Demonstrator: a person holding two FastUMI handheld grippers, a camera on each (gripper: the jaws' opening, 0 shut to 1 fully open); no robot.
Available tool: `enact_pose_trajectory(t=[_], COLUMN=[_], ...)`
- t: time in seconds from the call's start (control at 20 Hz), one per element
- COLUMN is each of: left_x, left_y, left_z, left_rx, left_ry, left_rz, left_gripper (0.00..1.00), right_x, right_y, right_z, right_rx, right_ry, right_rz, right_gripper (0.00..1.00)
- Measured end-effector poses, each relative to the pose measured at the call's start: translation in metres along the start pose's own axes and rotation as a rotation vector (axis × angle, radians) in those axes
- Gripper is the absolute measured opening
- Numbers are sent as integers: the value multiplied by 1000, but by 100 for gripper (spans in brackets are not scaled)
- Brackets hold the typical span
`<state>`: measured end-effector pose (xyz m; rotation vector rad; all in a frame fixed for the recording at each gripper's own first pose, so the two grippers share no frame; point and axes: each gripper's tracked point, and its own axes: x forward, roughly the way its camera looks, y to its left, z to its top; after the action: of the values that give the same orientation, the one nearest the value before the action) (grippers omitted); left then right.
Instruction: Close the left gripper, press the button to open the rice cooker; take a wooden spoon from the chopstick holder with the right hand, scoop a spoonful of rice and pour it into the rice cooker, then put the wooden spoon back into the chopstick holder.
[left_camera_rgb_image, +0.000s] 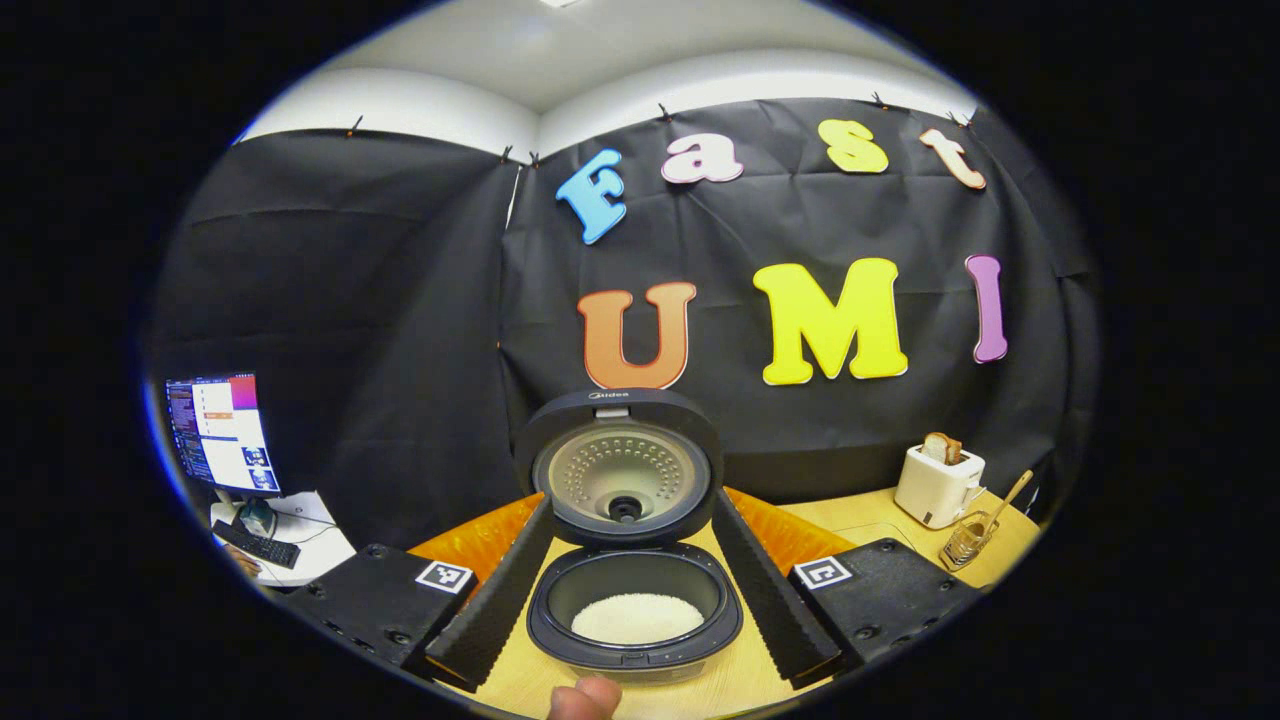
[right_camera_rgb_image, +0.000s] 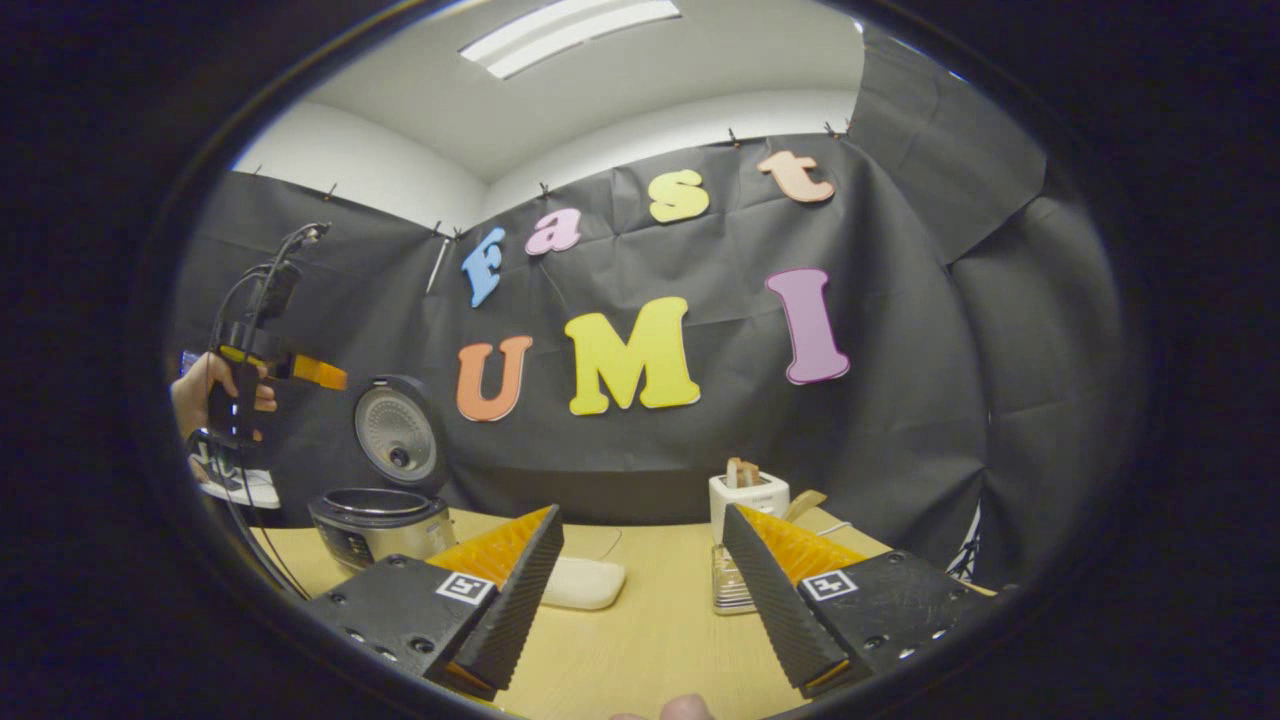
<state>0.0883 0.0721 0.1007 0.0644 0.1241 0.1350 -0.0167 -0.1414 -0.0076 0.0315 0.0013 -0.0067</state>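
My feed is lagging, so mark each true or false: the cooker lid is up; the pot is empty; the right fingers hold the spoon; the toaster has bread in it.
1. The rice cooker lid is up. True.
2. The pot is empty. False: white rice lies in it.
3. The right gripper holds the wooden spoon. False: its fingers are open and empty; the spoon stands in the chopstick holder.
4. The toaster has bread in it. True.
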Motion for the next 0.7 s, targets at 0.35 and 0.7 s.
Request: enact_pose_trajectory(t=[0.35, 0.7], left_x=[-49, -83], left_y=[-55, -84], left_z=[-45, -87], left_rx=[-1, -19], left_ry=[-78, -94], left_rz=[-67, -96], left_gripper=[95, 99], right_x=[-9, -1], right_y=[-18, -33], right_z=[5, -13], right_rx=[-26, 11], right_ry=[28, 119], right_rz=[-55, -108], right_gripper=[95, 95])
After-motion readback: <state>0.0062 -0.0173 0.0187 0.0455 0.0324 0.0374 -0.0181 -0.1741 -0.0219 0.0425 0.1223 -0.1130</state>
